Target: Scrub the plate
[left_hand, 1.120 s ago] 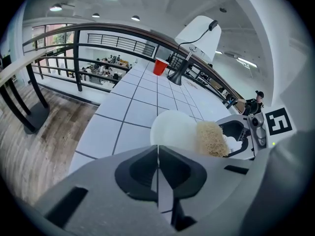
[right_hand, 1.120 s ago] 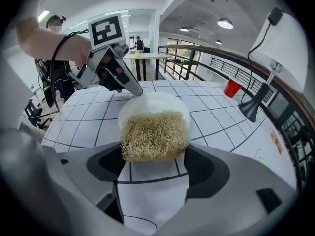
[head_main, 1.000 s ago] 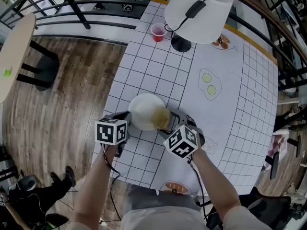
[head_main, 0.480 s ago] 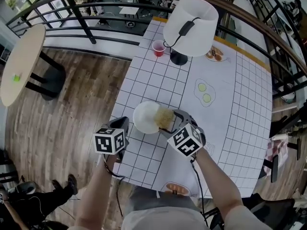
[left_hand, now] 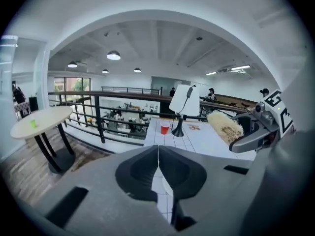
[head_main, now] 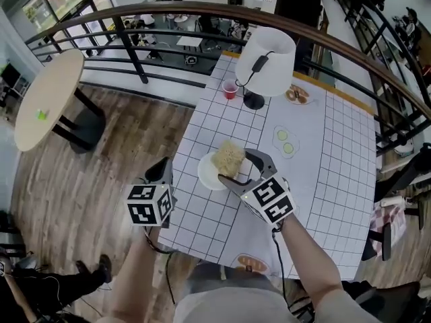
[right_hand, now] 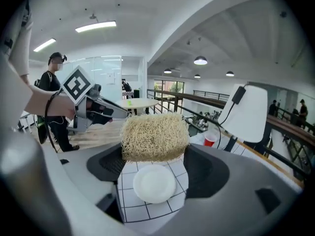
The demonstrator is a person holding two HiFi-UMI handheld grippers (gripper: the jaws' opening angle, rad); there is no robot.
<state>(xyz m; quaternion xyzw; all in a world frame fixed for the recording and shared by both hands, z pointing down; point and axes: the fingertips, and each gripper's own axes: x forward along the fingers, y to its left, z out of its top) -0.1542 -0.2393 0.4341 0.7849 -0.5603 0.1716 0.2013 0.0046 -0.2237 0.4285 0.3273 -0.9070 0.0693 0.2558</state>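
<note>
My right gripper [head_main: 240, 166] is clamped on the scrub sponge [head_main: 229, 157], holding it in the air above the white plate [head_main: 207, 174] without touching it. The plate sits on the table [head_main: 323, 167], near its left edge. My left gripper [head_main: 163, 172] is closed on nothing, out past that edge. The plate looks clean, so I judge scrubbing is done or paused, with only setting the sponge down left.

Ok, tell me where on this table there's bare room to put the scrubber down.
Widest bare cloth: the table's right half, past the fried-egg print. Also the squares between red cup and plate. Crowded: the far end round the lamp.
</note>
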